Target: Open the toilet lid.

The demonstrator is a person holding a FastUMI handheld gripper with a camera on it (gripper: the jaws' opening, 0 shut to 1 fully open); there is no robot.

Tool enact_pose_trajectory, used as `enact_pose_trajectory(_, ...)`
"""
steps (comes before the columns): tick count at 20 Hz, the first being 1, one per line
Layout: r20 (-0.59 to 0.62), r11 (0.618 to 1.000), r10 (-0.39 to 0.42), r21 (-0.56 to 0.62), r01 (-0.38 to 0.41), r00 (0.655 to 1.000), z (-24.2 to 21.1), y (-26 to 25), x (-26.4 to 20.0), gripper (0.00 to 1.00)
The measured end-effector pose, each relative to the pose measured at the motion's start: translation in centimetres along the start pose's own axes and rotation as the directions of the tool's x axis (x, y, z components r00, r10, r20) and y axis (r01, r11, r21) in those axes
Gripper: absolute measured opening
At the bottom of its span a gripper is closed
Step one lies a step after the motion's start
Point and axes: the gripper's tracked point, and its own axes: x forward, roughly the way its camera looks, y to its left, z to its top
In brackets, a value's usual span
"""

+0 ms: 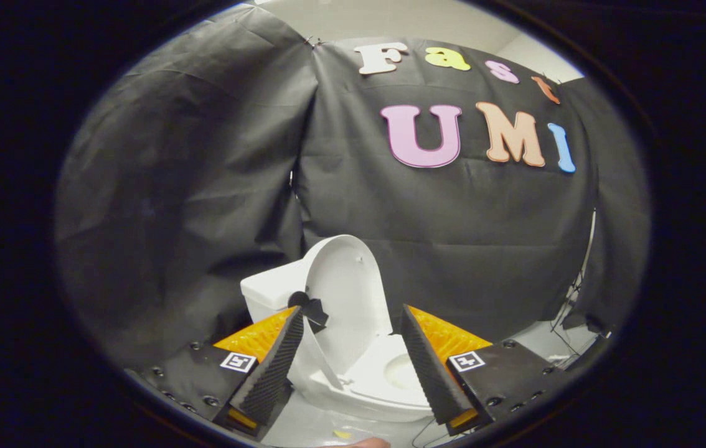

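Observation:
A white toilet (384, 398) stands just ahead of my fingers, with its tank (269, 289) against the black cloth wall. Its lid (347, 292) is raised upright and leans back toward the tank. The seat and bowl (390, 373) lie exposed below the lid. A small black tab (310, 308) is fixed to the lid's left edge, just above the tip of my left finger. My gripper (351, 314) is open, the lid and bowl showing in the wide gap between its fingers. Nothing is held.
Black cloth walls (203, 186) close in the booth on the left and behind the toilet. Cables (568, 298) hang at the right, where the cloth ends above a pale floor (546, 342). A small yellow scrap (342, 434) lies on the floor in front of the toilet.

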Motion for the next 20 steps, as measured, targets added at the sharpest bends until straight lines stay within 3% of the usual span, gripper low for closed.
enact_pose_trajectory(4,0.005,0.999,-0.042,0.011,0.042,0.999,0.2,-4.1,-1.8,0.97)
enact_pose_trajectory(13,0.03,0.999,-0.015,-0.043,0.016,0.999,3.6,-10.6,-5.3,0.96)
enact_pose_trajectory(18,-0.019,0.994,-0.063,-0.093,0.06,0.998,2.3,-13.6,-6.6,0.97)
enact_pose_trajectory(20,-0.013,0.996,-0.073,-0.045,0.072,0.997,2.1,-13.7,-6.6,0.97)
